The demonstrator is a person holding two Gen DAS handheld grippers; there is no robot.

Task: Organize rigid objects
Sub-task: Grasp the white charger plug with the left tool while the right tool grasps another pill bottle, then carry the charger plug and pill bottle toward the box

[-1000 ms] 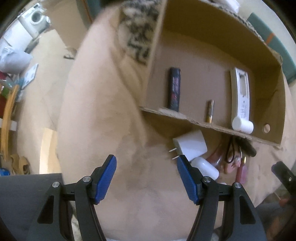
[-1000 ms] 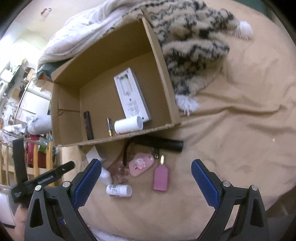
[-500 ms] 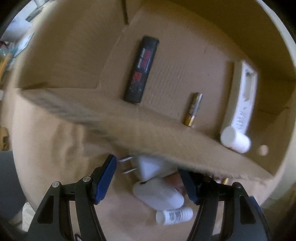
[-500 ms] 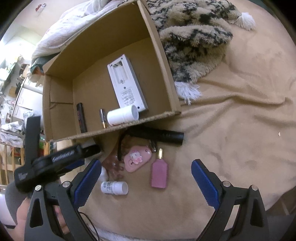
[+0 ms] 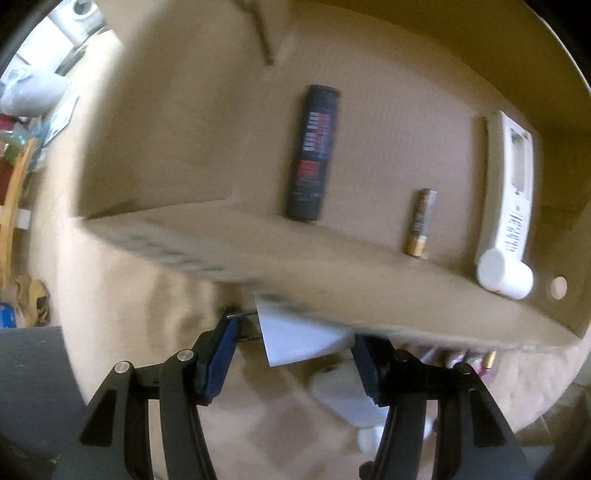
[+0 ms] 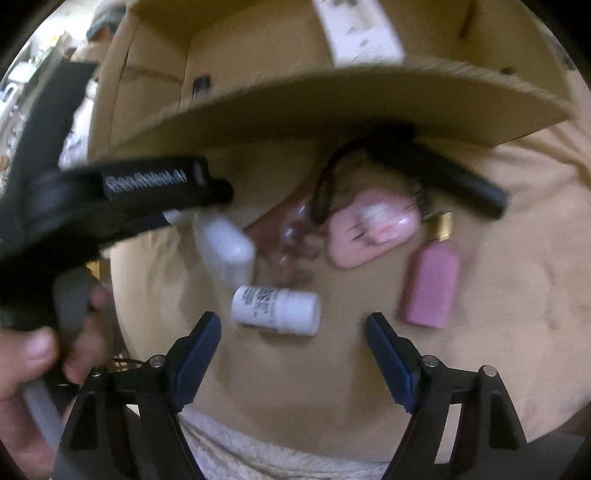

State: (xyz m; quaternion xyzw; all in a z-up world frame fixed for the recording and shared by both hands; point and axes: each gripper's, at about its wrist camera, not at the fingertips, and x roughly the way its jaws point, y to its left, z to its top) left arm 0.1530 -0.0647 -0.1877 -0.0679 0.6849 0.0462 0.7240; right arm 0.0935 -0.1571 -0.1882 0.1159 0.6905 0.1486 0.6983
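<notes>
the left claw (image 5: 291,354) straddled, unclenched, the white charger (image 5: 299,339) at the cardboard box (image 5: 258,254) wall, while the right claw (image 6: 293,350) gaped just at 6 o'clock of the white bottle (image 6: 277,310) on the bed (image 6: 517,295).

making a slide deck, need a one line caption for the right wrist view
Open right gripper hovers near a small white bottle lying beside a pink bottle below the cardboard box.

Home bedroom: tan bedsheet (image 6: 498,295) under a cardboard box (image 5: 332,291); washing machine (image 5: 79,7) at 11 o'clock, wooden chair (image 5: 11,206) at 9 in left wrist view.
</notes>
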